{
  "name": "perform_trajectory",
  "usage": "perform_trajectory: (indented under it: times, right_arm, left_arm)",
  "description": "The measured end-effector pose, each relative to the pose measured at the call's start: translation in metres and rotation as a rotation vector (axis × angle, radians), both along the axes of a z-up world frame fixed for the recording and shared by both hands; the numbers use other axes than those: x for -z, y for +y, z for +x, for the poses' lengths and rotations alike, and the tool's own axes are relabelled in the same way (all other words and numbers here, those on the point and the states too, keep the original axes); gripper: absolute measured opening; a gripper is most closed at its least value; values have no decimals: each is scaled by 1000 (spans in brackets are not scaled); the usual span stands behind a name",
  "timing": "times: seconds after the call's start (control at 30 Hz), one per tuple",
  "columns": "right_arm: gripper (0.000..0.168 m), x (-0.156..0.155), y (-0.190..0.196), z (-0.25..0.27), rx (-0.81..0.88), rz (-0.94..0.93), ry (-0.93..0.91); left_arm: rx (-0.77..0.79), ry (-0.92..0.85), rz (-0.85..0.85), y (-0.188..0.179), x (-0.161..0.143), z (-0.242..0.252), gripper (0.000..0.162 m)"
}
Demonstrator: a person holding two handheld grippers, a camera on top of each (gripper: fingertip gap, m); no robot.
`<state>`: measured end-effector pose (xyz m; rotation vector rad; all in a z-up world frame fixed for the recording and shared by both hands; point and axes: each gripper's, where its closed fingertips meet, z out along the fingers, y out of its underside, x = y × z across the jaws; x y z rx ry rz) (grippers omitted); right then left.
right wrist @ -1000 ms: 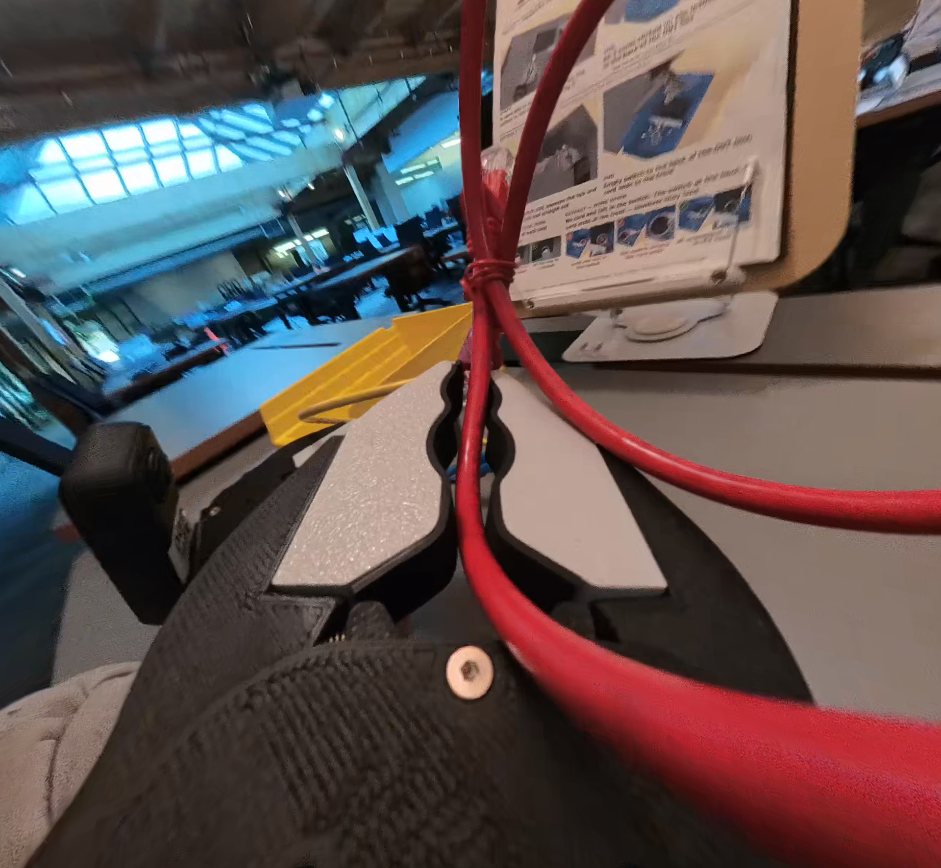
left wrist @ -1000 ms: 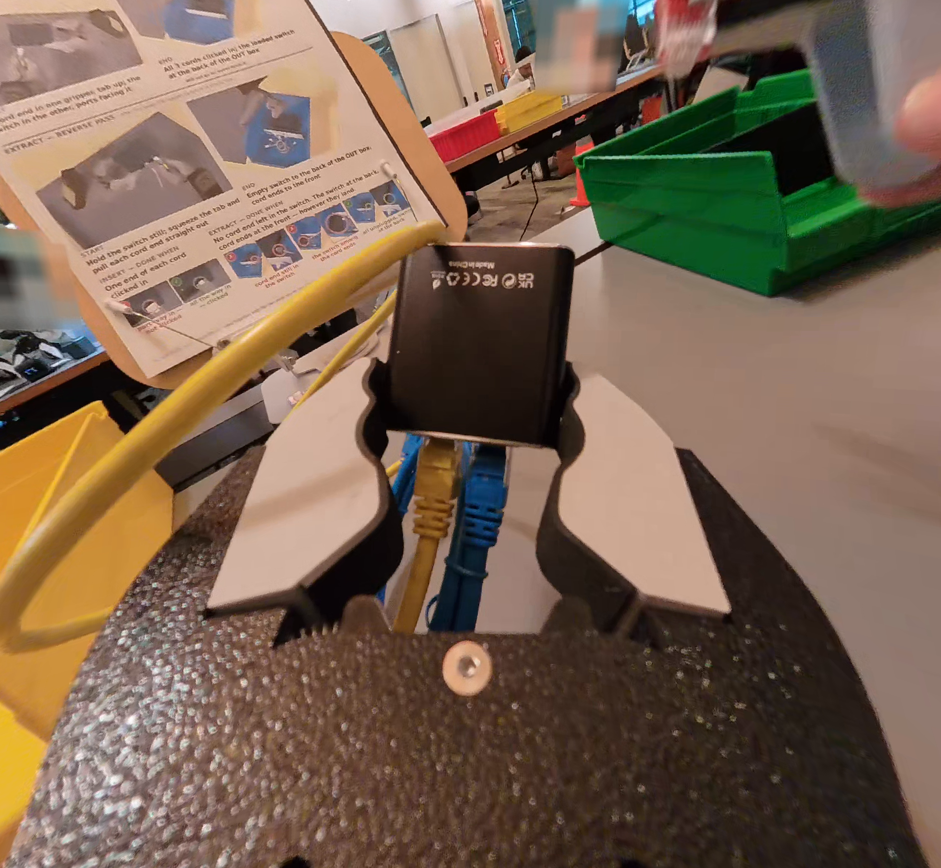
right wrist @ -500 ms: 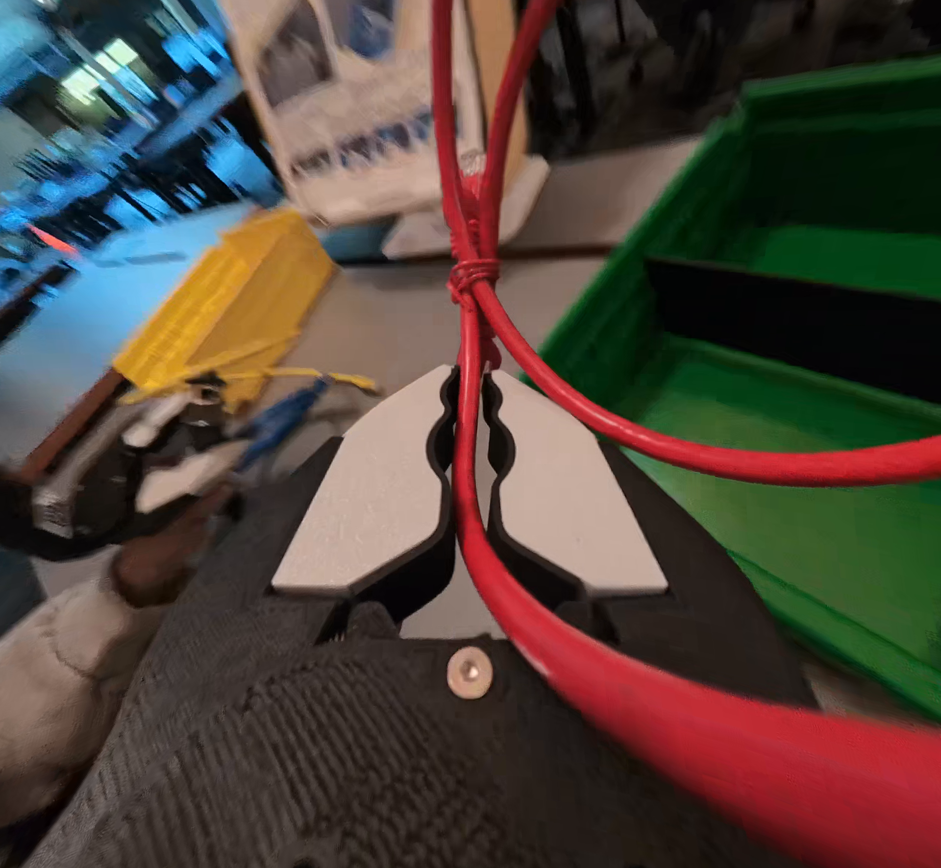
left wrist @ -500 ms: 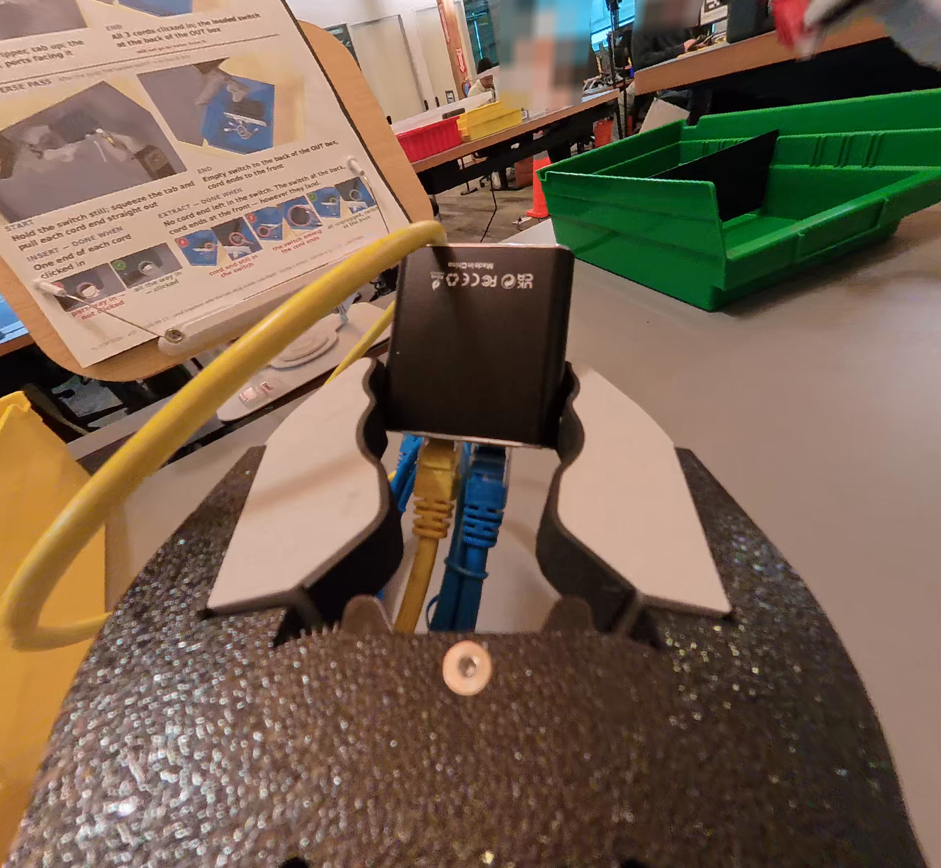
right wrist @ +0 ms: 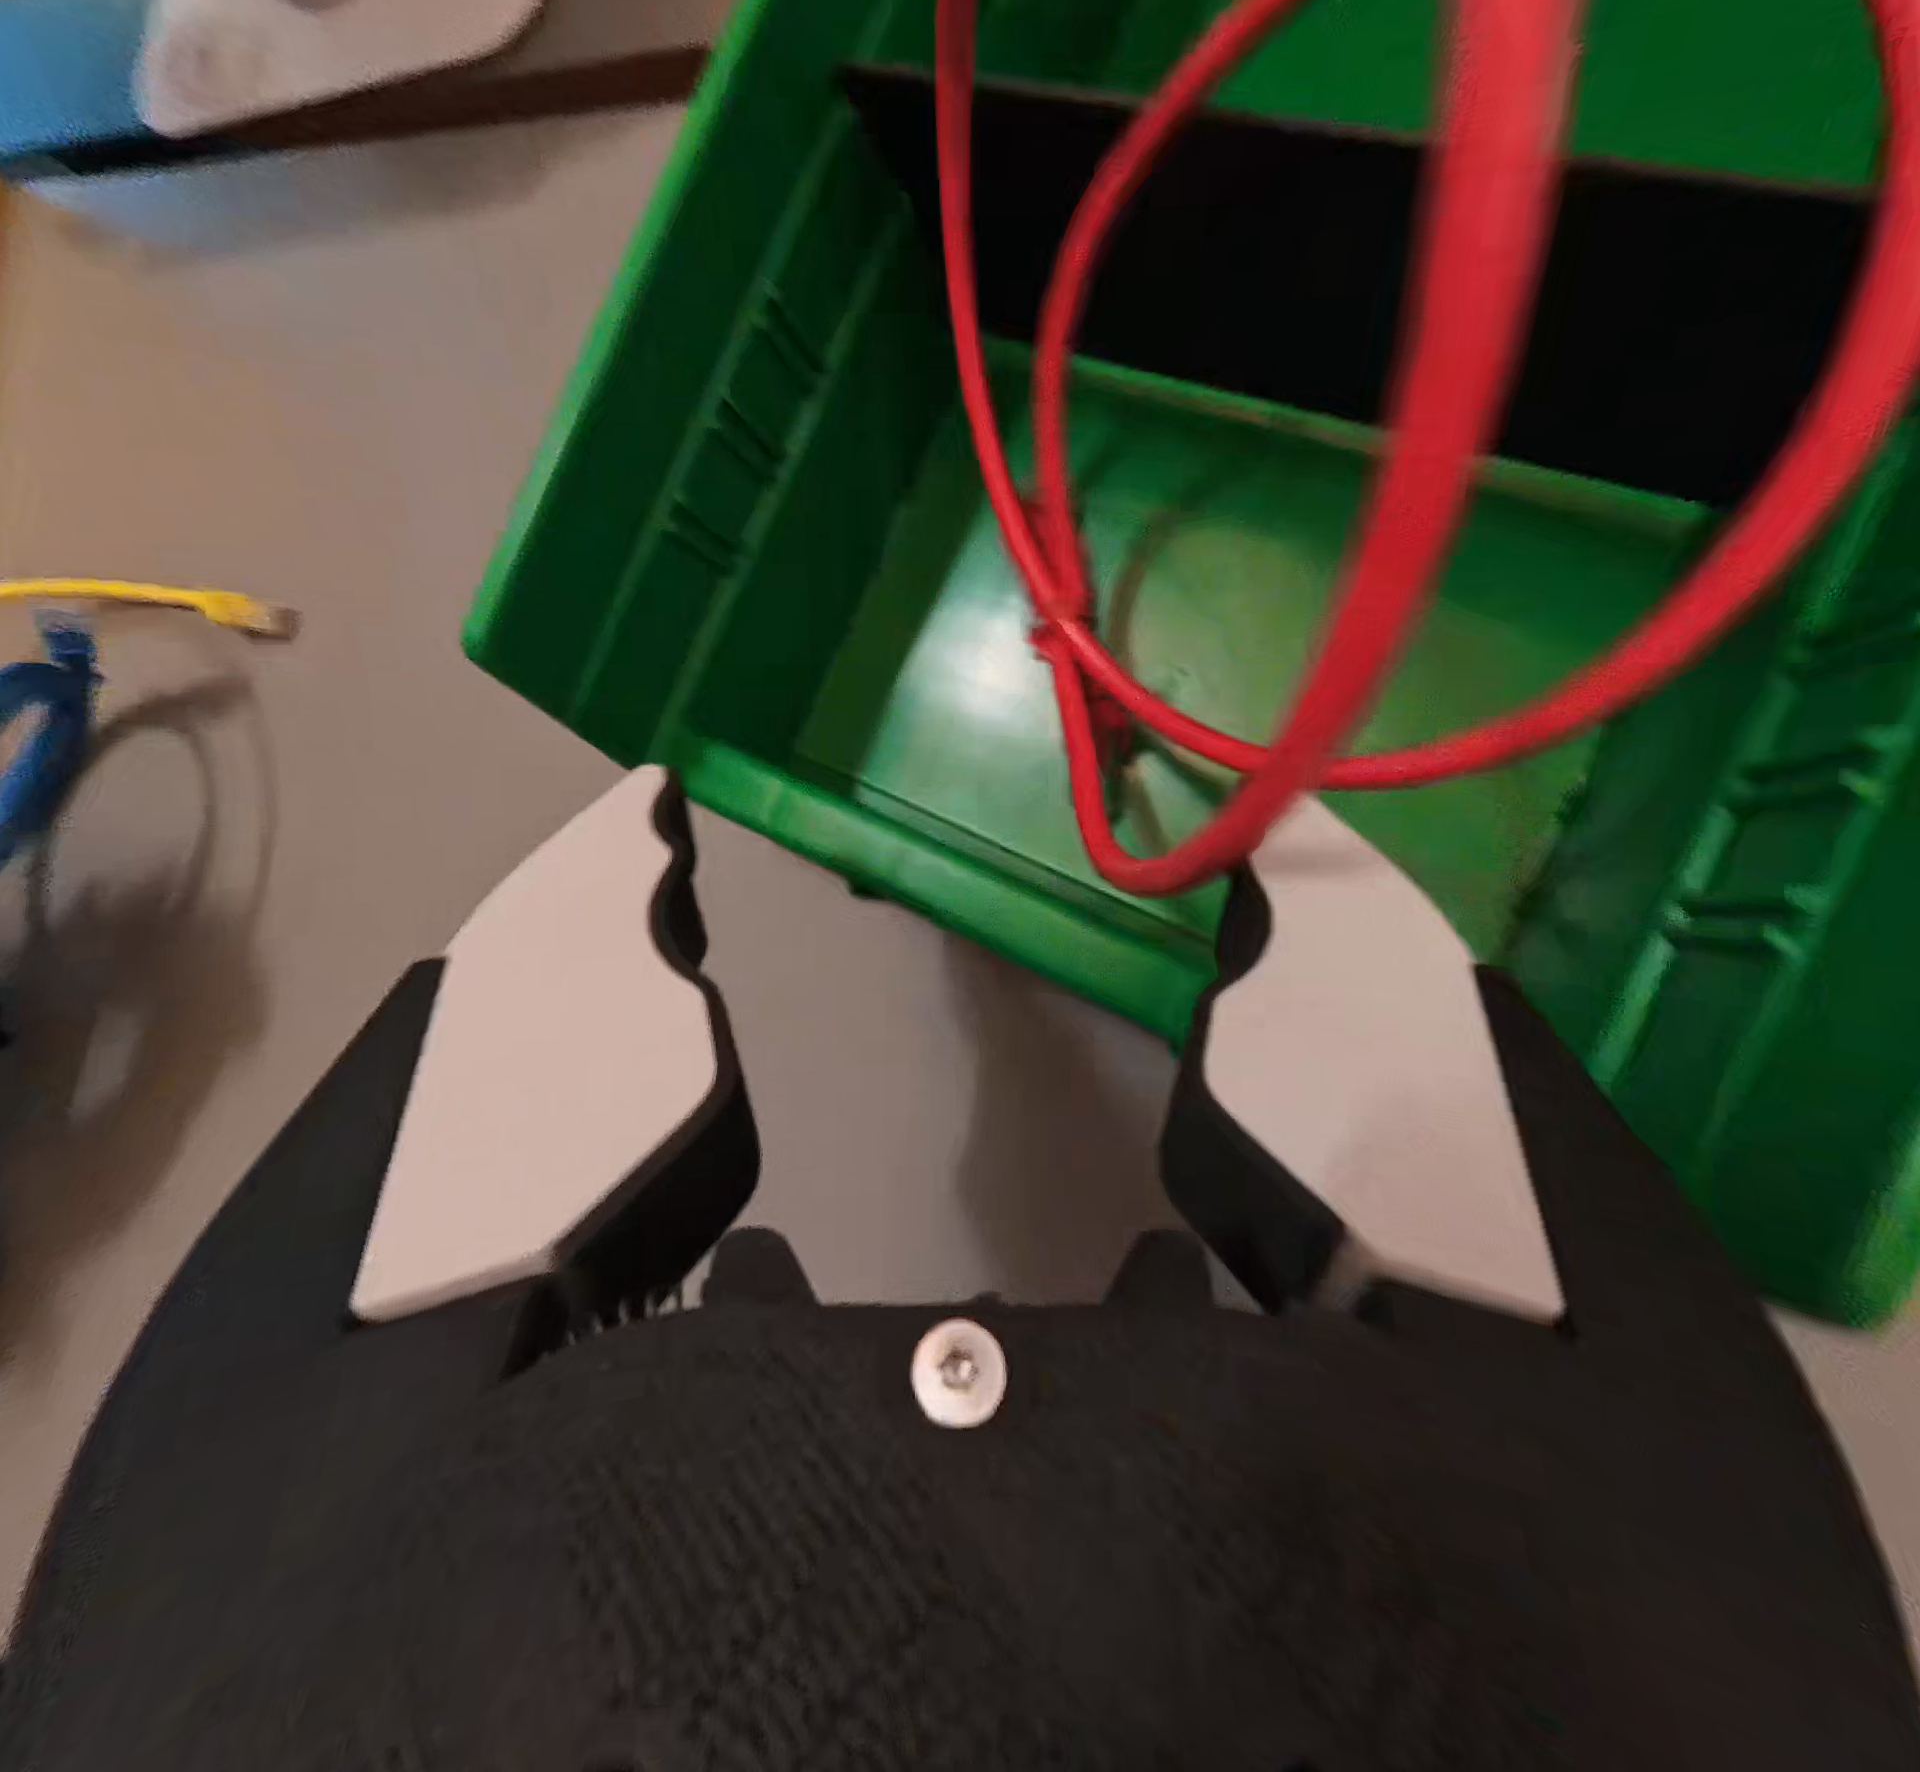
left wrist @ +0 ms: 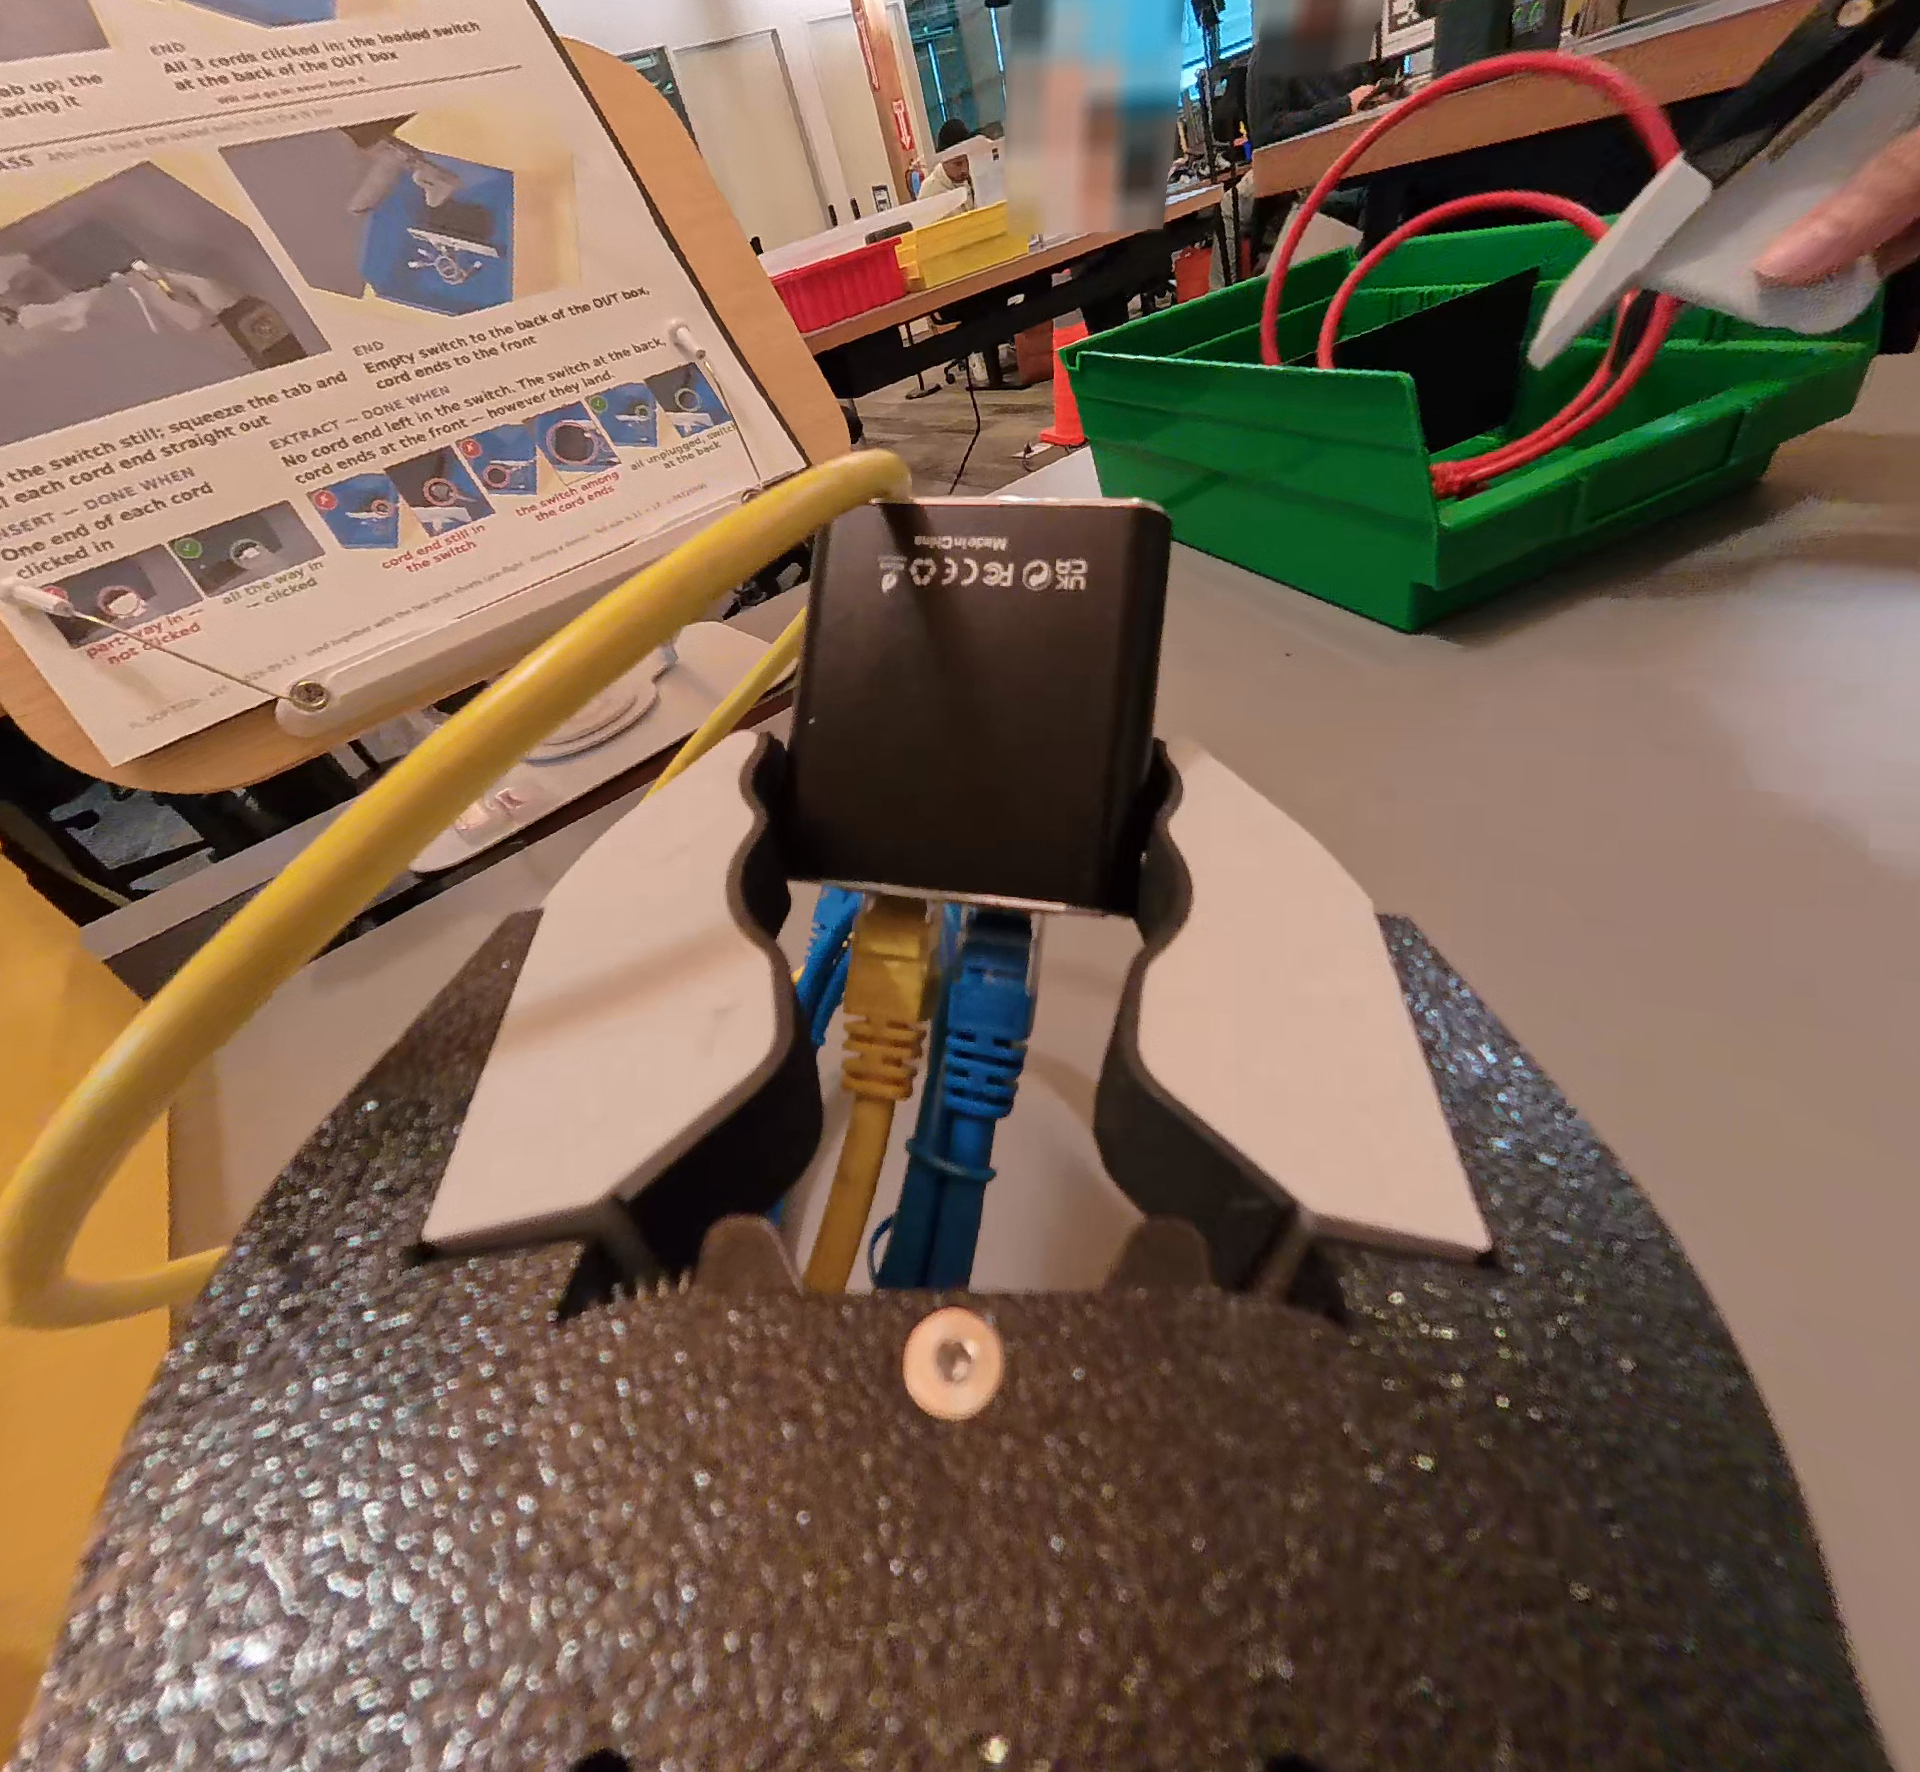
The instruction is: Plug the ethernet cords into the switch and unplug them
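Grey counter [left wrist: 1507, 891], green bin [right wrist: 727, 392] near far right edge. Left gripper [left wrist: 961, 839] jaws clamped on black switch [left wrist: 977, 704]; yellow cord [left wrist: 878, 1016], blue cord [left wrist: 982, 1036] plugged in. Right gripper [right wrist: 956, 849] jaws wide, empty; red cord [right wrist: 1455, 372] coil over bin, apparently loose, blurred.

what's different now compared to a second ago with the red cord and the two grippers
The right gripper swung from the instruction stand over to the green bin, opened and let go of the red cord, which now drops into the bin. The left gripper stayed shut on the switch, yellow and blue cords still plugged in.
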<state>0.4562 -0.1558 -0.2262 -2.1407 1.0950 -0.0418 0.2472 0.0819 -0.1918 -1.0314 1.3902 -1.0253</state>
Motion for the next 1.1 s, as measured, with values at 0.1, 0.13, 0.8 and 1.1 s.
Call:
perform_trajectory:
  times: [0.1,0.13,0.8,1.1]
  right_arm:
    - [101,-2,-29,-4,57,-107,-74]
    - [101,-9,-39,-6,77,-131,-113]
    - [28,-86,183,-252,-575,648,-205]
    - [27,-122,147,-229,-664,76,-1021]
  left_arm:
    - [8,5,-6,-1,0,0,65]
    - [12,6,-7,-2,0,0,65]
    - [139,-156,232,-69,-35,-23,65]
    - [603,263,39,-110,-37,-77,68]
